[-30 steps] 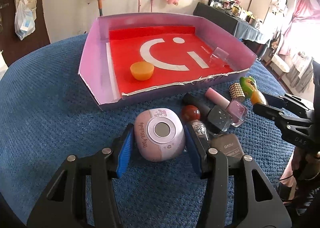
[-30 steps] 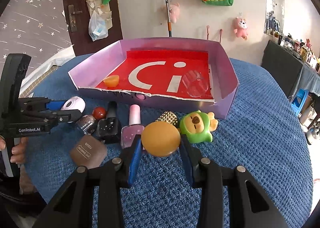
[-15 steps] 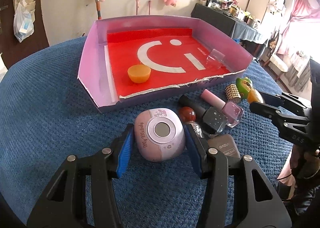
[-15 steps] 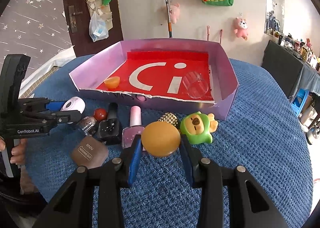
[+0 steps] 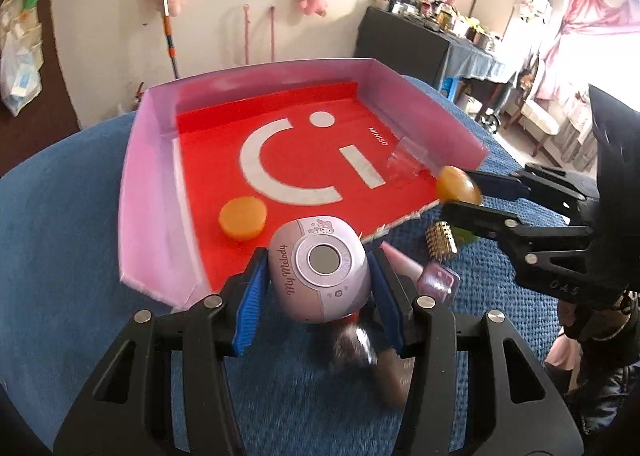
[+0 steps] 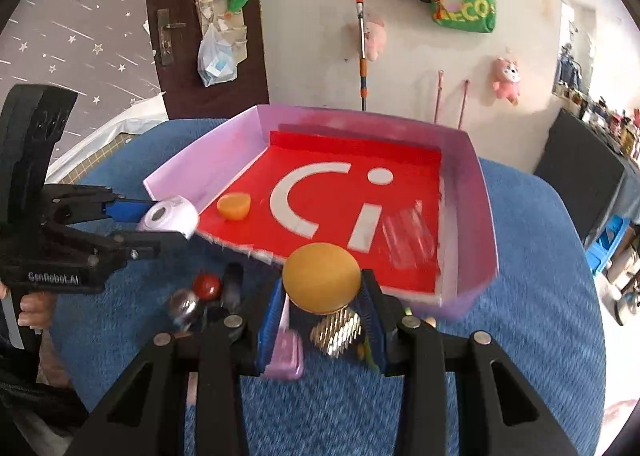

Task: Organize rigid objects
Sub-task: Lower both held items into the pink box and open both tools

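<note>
One orange cup [image 5: 242, 217], one clear cup [image 6: 408, 236] in tray [image 5: 148, 191].

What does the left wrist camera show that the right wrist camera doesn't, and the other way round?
Only the left wrist view shows the "My Melody" lettering on the pink gadget and the bright curtained window. Only the right wrist view shows the red ball, the dark door and the person's hand on the left gripper. Both show the pink box, the orange cup inside it, and the orange ball in the right gripper jaws.
</note>
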Available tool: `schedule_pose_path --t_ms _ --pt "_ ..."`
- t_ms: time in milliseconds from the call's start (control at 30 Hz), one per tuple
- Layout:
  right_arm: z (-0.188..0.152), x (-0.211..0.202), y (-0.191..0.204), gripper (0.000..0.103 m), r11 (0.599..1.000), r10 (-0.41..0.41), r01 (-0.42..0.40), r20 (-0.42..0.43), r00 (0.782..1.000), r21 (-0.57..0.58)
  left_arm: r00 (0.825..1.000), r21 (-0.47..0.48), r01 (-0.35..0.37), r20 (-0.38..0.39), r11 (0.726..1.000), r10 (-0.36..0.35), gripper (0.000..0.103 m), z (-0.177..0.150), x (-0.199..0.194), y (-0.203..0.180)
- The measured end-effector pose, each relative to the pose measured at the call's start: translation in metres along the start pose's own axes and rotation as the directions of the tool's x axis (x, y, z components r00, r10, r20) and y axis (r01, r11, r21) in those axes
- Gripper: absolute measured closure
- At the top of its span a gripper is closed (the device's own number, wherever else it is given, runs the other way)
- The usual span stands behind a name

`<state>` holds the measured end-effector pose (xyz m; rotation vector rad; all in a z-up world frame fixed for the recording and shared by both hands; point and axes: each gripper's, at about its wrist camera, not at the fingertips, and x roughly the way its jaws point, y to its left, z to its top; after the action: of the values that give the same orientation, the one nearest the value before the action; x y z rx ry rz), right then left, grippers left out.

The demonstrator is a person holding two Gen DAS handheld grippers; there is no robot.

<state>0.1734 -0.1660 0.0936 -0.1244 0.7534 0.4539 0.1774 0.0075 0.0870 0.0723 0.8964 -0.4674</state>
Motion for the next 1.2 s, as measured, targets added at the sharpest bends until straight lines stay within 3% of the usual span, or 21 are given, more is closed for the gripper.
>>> schedule_pose_path --t_ms 267,667,1200 --pt "0.025 0.036 -0.004 0.063 0.997 0.026 -0.031 -0.070 0.997 -0.070 0.998 0.048 0.020 -0.068 0.999 -0.017 0.055 0.023 0.032 -0.003" --pt "0.029 0.079 -0.014 0.063 0.994 0.047 -0.065 -0.180 0.983 -0.093 0.984 0.068 0.052 -0.175 0.996 -0.039 0.055 0.036 0.073 0.004" --pt "0.035 0.096 -0.021 0.063 0.991 0.089 -0.109 -0.220 0.972 -0.080 0.980 0.071 0.087 -0.185 0.994 -0.073 0.055 0.043 0.092 0.007"
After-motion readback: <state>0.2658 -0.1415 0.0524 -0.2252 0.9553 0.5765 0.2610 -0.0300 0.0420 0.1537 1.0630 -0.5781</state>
